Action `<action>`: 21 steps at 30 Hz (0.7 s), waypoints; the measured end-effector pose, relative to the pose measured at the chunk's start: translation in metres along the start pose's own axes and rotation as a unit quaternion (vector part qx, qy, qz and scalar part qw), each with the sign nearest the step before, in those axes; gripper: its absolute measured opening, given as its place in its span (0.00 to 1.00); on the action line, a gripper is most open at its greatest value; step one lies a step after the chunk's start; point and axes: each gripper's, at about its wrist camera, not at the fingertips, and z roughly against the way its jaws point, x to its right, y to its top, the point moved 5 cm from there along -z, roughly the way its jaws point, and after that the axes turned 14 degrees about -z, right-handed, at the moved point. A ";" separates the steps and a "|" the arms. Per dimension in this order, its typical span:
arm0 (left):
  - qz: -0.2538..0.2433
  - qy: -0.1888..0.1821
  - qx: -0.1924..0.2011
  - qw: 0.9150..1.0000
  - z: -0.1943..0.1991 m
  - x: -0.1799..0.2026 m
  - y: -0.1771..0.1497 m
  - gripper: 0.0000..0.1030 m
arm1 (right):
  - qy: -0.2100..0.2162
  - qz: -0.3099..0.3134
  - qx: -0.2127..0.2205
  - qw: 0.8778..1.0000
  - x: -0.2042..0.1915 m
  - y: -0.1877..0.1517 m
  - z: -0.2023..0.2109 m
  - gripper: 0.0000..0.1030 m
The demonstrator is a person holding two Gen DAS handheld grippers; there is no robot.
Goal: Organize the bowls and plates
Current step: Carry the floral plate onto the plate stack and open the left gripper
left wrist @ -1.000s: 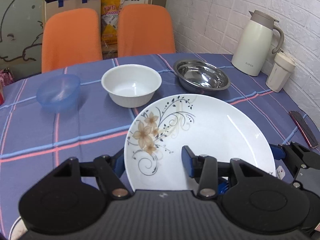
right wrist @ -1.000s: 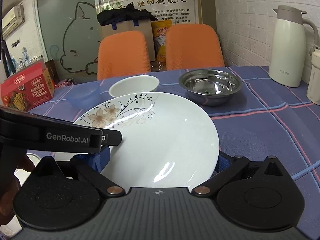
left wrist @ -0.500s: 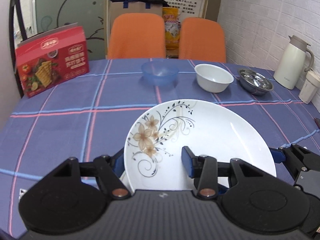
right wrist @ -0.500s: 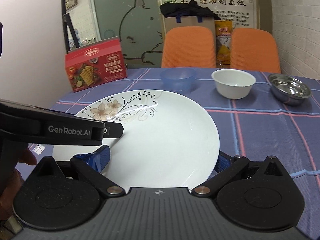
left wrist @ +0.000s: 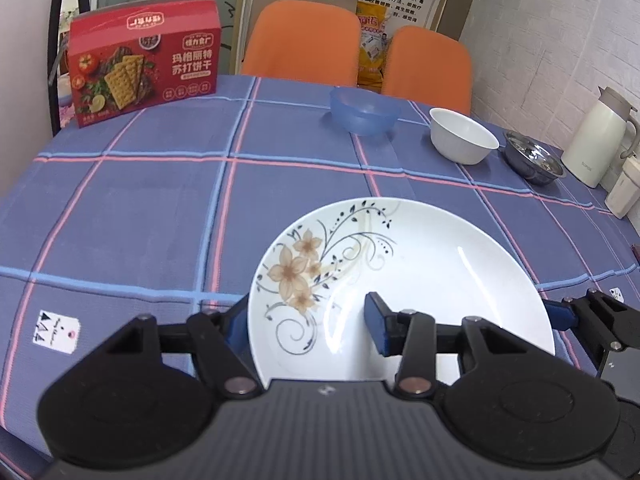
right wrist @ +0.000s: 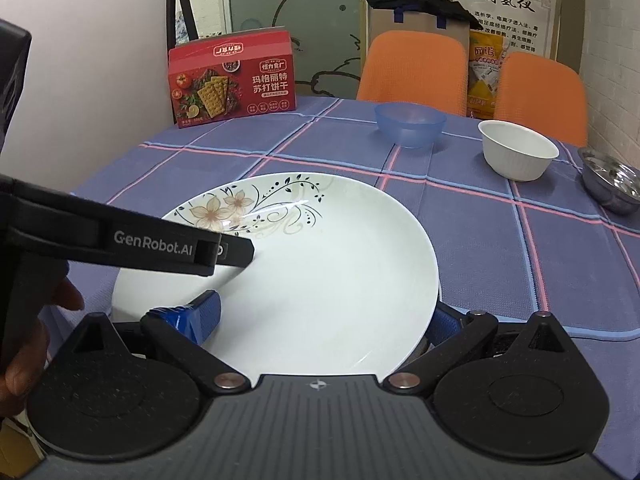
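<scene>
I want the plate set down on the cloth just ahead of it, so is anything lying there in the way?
Nothing visible: the tablecloth ahead of the plate is bare; the bowls sit farther back.

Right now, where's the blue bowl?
In the left wrist view, the blue bowl sits far across the table, in front of the orange chairs, just left of the white bowl.

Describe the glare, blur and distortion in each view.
Left wrist view: curved glare streak on the plate, soft blur on the orange chairs, fisheye bending the tablecloth lines. Right wrist view: thin highlight across the plate, steel bowl cut off at the edge.
</scene>
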 end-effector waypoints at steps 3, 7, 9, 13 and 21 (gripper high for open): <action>-0.005 -0.004 0.009 1.000 0.004 0.001 0.000 0.52 | 0.003 -0.007 -0.003 1.000 0.001 0.000 0.001 0.87; -0.022 0.011 0.039 0.999 0.016 0.004 0.008 0.58 | -0.002 -0.004 0.002 1.000 0.000 -0.001 0.004 0.87; -0.027 0.014 0.049 0.998 0.020 0.005 0.013 0.59 | -0.012 0.006 0.007 1.000 -0.002 -0.002 0.005 0.87; -0.026 0.011 0.056 0.998 0.022 0.007 0.019 0.61 | -0.027 0.030 0.008 0.999 -0.005 -0.004 0.004 0.88; -0.029 0.010 0.059 0.998 0.023 0.014 0.021 0.62 | -0.029 -0.008 0.013 0.999 0.016 0.003 0.009 0.87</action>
